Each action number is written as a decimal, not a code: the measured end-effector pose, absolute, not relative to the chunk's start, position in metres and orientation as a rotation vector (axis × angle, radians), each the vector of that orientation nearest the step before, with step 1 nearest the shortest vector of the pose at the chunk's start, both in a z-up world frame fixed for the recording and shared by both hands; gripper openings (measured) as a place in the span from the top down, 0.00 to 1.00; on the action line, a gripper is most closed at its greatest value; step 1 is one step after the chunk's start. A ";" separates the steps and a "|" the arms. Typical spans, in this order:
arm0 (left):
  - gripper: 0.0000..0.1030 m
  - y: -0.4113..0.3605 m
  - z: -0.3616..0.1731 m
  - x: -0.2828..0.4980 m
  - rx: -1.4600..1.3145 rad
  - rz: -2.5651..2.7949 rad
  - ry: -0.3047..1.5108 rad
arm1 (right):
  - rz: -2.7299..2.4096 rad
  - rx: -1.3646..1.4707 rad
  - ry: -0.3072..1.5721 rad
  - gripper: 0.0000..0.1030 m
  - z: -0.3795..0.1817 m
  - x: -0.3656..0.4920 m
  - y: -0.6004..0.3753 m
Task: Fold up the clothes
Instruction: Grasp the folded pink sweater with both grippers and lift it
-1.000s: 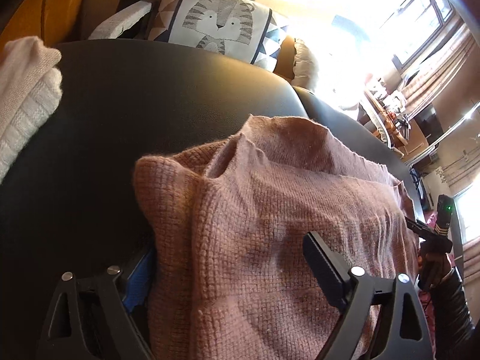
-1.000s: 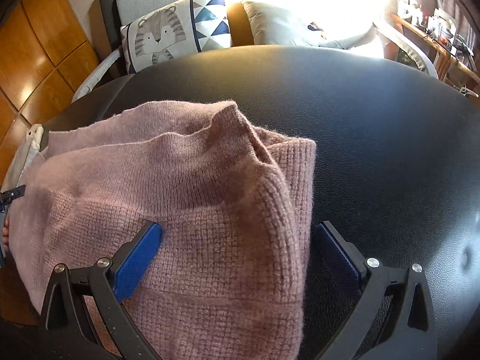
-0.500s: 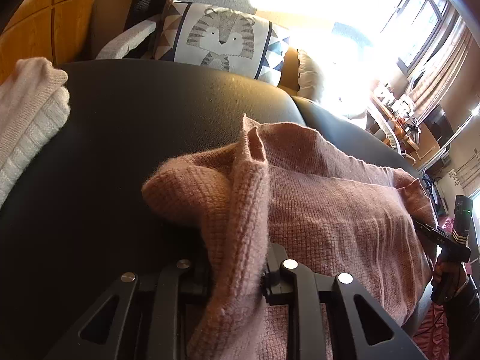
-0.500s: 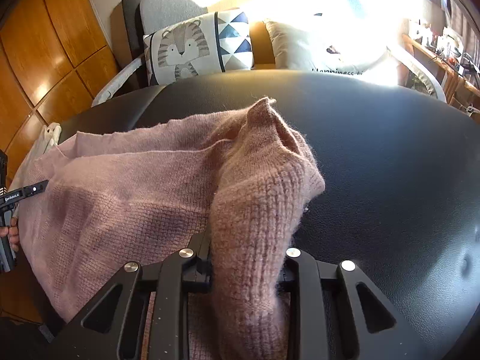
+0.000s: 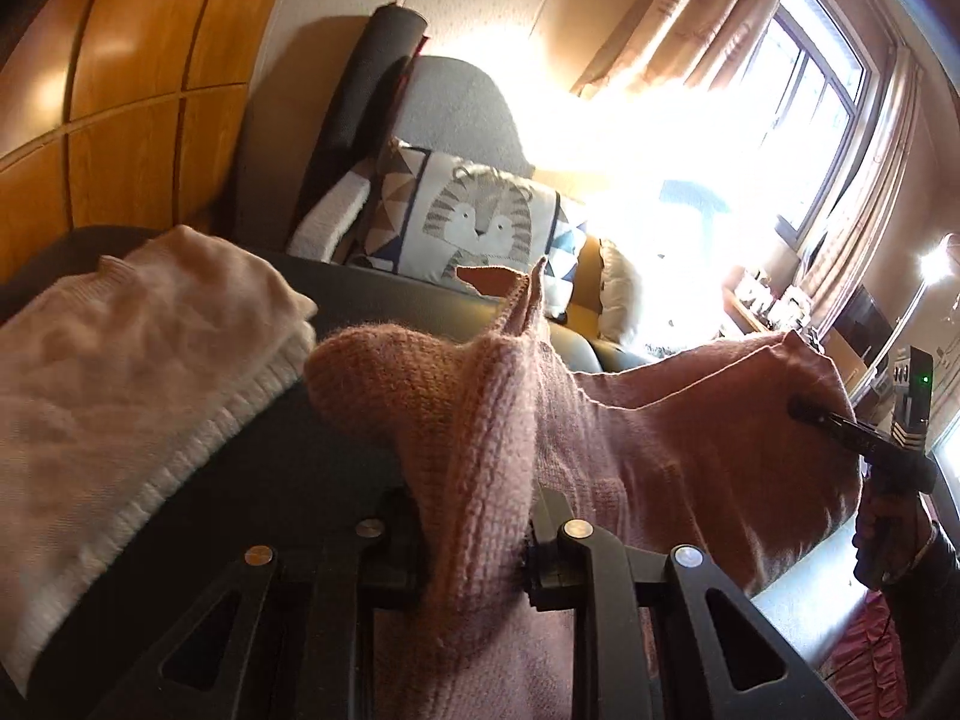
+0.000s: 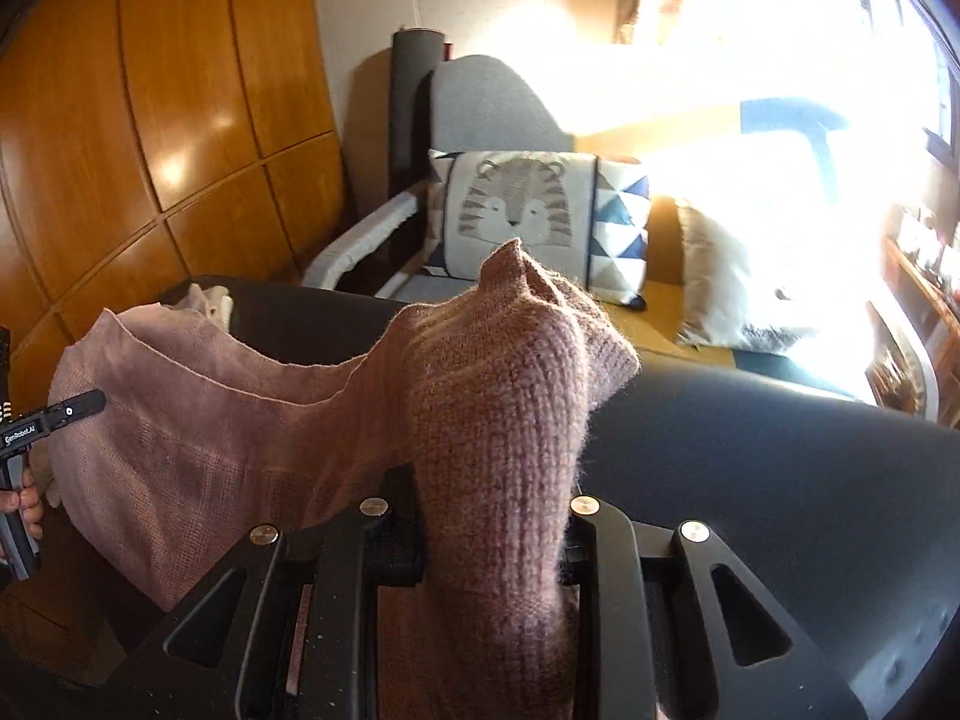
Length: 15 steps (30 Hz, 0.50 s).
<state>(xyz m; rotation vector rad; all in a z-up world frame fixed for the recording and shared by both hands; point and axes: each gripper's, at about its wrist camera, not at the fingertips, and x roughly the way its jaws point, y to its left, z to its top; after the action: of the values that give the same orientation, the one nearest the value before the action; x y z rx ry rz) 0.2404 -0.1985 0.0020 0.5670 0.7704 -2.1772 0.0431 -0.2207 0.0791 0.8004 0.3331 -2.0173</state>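
1. The pink knit sweater (image 5: 660, 456) hangs stretched between the two grippers, lifted clear of the black leather surface (image 6: 780, 480). Its held edge runs side to side from one gripper to the other, and the body drapes down below that line.
2. Left gripper (image 5: 474, 540): jaws clamped on a bunched corner of the sweater, knit squeezed up between them. Right gripper (image 6: 492, 540): same, jaws clamped on the opposite thick ribbed corner (image 6: 516, 396).
3. Each wrist view shows the other gripper at the far end of the cloth: right one at the frame edge (image 5: 864, 438), left one with its hand (image 6: 24, 450). Neither hand is nearer; the load is shared between them.
4. Key relation for the next move: the free hanging part lies below and forward of both jaws, towards the tiger cushion (image 6: 516, 210). I'd judge a forward lay-down folds it over.
5. Folded cream knitwear (image 5: 138, 396) sits just left of the sweater on the same surface, so keep the lay-down clear of it.
6. Versus a second ago: the jaws were apart then, straddling the sweater lying flat. They have now closed on it and both corners are raised, with more room and less surface in view.
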 end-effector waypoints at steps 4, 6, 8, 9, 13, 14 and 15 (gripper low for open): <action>0.78 -0.215 0.028 0.322 0.457 -2.086 0.756 | -1.928 0.719 0.371 0.75 0.098 0.075 -0.317; 0.78 -0.223 0.044 0.364 0.405 -2.034 0.739 | -1.872 0.672 0.380 0.75 0.109 0.094 -0.371; 0.78 -0.228 0.060 0.406 0.353 -1.971 0.720 | -1.808 0.625 0.391 0.75 0.119 0.114 -0.426; 0.78 -0.230 0.067 0.425 0.330 -1.936 0.708 | -1.775 0.604 0.402 0.75 0.122 0.125 -0.452; 0.78 -0.240 0.078 0.494 0.273 -1.776 0.707 | -1.650 0.556 0.441 0.75 0.125 0.164 -0.555; 0.78 -0.244 0.074 0.508 0.268 -1.730 0.726 | -1.623 0.565 0.453 0.75 0.120 0.171 -0.577; 0.78 -0.246 0.067 0.521 0.265 -1.684 0.756 | -1.596 0.578 0.465 0.75 0.114 0.177 -0.600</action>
<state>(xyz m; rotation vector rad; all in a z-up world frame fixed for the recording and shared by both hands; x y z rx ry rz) 0.5212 -0.2459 0.0666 0.2651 0.7557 -1.6843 0.1775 -0.5998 0.1139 0.5779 0.4646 -1.5963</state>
